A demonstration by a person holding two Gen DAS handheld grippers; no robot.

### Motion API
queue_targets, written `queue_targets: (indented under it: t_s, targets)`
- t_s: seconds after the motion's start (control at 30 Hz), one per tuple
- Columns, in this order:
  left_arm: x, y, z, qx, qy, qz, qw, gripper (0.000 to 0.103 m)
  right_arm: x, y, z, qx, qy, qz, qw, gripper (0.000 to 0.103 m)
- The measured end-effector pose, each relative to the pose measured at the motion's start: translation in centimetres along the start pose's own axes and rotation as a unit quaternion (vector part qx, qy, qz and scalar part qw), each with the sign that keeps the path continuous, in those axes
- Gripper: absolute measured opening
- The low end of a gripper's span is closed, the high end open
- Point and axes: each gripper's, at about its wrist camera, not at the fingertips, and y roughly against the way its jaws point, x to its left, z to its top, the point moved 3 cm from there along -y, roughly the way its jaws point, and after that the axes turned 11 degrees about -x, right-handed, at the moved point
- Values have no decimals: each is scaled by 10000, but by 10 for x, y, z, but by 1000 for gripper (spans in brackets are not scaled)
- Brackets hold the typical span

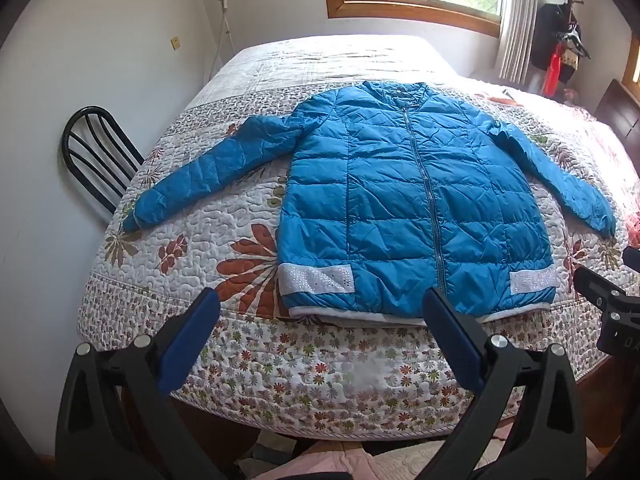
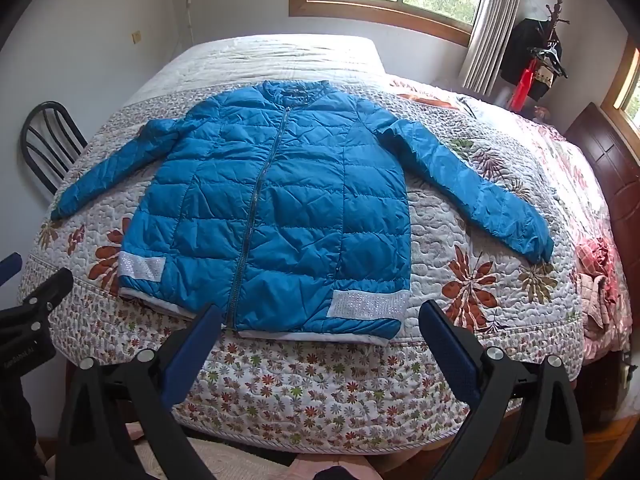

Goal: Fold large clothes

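A puffy blue quilted zip-front jacket (image 1: 412, 208) lies flat, sleeves spread, on the floral quilted bedspread (image 1: 180, 256). The left gripper (image 1: 320, 300) and right gripper (image 2: 320, 316) hover spread wide and empty, just short of its hem. Only the right view shows the dark wooden headboard (image 2: 616, 184).

The blue puffer jacket (image 1: 404, 200) is thin quilted synthetic cloth with a slight sheen and many fine creases; its zipper (image 1: 426, 196) looks like dull grey metal or plastic. Pale bands (image 1: 316, 279) at the hem glitter with tiny studs. The bedspread (image 1: 192, 264) is matt, stitched, puffy floral cloth. Each hand-held gripper, left (image 1: 320, 312) and right (image 2: 320, 326), has matt black plastic arms, blue finely textured pads (image 2: 448, 350) and shiny metal bolt heads. The chair (image 1: 96, 156) is glossy black metal. The window frame (image 2: 384, 10) is varnished wood.
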Motion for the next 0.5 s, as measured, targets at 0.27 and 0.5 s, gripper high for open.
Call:
queue_targets:
  t_s: [0.27, 0.5]
  targets:
    - [0, -1, 0, 22, 12, -16, 10000, 100, 0, 0, 0, -25, -5, 1, 10000, 99]
    - [0, 0, 0, 23, 14, -18, 10000, 100, 0, -1, 0, -24, -7, 5, 10000, 99]
